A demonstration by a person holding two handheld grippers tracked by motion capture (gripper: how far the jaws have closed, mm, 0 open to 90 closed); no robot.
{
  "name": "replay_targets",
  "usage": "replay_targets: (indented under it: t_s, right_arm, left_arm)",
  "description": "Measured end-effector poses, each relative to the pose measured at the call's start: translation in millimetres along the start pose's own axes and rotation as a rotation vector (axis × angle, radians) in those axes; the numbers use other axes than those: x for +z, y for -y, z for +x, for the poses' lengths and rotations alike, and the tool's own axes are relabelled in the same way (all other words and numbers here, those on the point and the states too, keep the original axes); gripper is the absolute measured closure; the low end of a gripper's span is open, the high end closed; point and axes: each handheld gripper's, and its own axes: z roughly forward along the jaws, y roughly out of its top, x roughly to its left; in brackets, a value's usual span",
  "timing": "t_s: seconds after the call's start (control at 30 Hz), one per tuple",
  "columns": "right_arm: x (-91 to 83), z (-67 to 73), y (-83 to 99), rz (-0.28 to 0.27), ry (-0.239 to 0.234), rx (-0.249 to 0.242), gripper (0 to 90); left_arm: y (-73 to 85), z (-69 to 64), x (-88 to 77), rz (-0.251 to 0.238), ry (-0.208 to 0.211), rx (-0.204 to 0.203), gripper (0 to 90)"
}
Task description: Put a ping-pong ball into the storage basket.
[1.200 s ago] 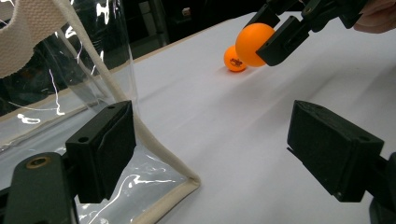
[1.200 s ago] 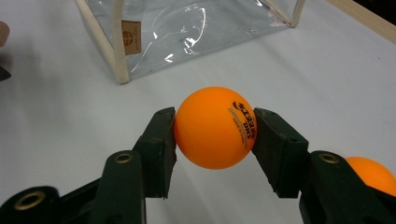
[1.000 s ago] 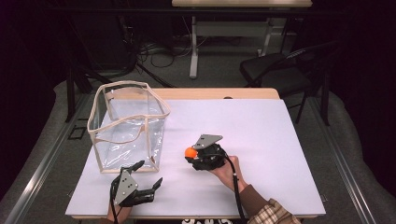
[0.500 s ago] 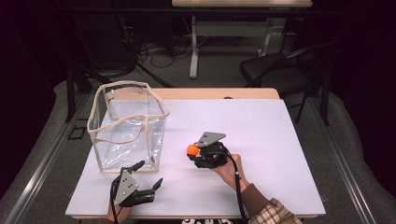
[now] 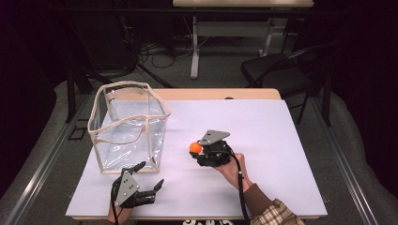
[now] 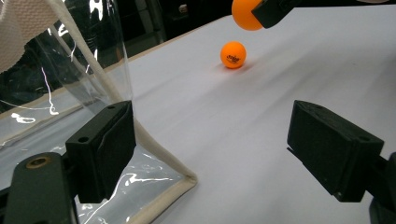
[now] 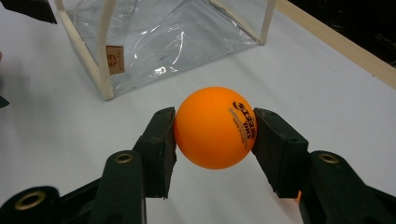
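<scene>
White sheeting covers the table, with a dark room, a chair and trailing cables behind it. I note a clear plastic bag with cream edging standing open at the table's left side.

My right gripper has its jaws closed on an orange ball, one pad pressing each side, black lettering facing the right pad. In the high view I see that gripper near the table's middle, lifted off the sheet, the ball at its tip pointing toward the bag.

My left gripper stands wide, nothing between its jaws. It sits at the near left edge, just beside the bag's near corner; one pad lies against the bag's seam.

I record a second orange ball resting on the sheet, seen from the left gripper view beyond the open jaws, below the held ball.
</scene>
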Motion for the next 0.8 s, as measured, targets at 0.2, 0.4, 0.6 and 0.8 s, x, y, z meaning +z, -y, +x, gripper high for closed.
replay_targets:
  t_s: [0.2,0.4,0.6,0.8]
  right_arm:
    - [-2.3,-1.1,-1.7,-0.001,0.005,0.006,50.5]
    - [-4.2,-2.0,-6.0,-0.007,0.019,0.007,50.5]
    - [-5.8,-3.2,-10.8,-0.016,0.021,0.009,50.5]
    - [-5.8,-6.8,-14.9,-0.005,0.03,0.012,50.5]
  left_arm:
    - [-0.2,-0.7,0.0,0.002,0.004,0.0,15.4]
    - [-0.5,-1.0,-0.2,0.003,0.003,0.007,15.5]
    - [-0.5,-1.0,-0.3,0.003,0.004,0.005,15.5]
    - [-0.2,-0.7,-0.3,0.003,0.0,0.002,15.4]
